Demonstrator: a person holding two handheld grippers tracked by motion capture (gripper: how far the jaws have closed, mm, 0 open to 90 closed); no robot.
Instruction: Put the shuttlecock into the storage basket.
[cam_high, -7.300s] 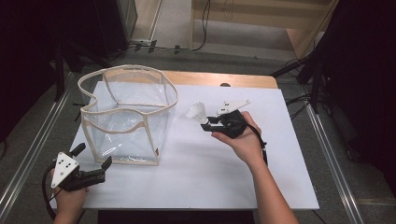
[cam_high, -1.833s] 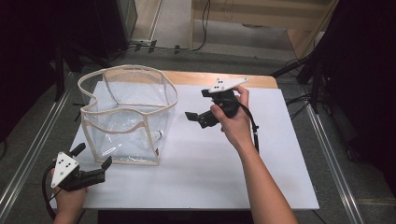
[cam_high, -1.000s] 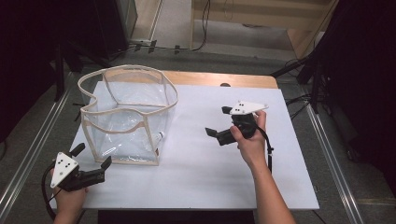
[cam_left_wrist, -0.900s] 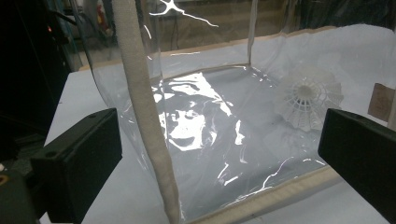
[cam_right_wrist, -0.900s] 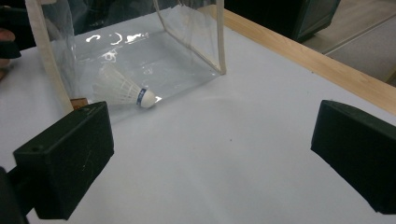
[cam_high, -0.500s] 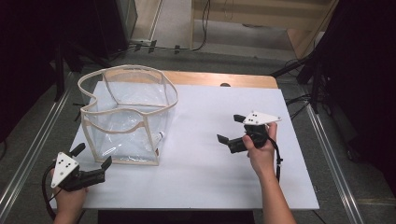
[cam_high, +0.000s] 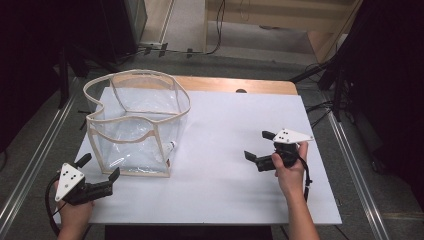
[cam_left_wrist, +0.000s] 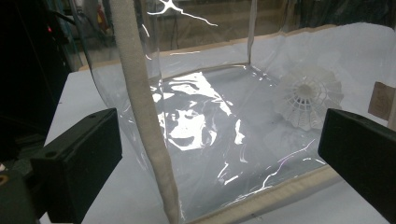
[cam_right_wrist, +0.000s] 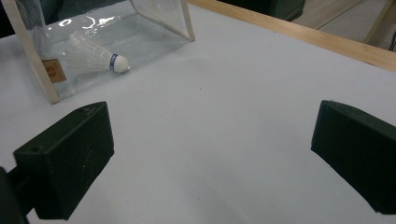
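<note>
Clear bag holds shuttlecock, both grippers empty

Clear plastic bag (cam_high: 137, 125) with beige trim stands upright at centre left of the high view on the white bench (cam_high: 225, 195). White shuttlecock (cam_right_wrist: 95, 58) lies on its side inside the bag, near the bottom edge. Left gripper (cam_high: 97, 175), lower left, jaws wide, just beside the bag's corner. Right gripper (cam_high: 260, 147), right of centre, jaws wide, well apart from the bag.

Overhead view; tool views toward bag (cam_high: 137, 125)
</note>
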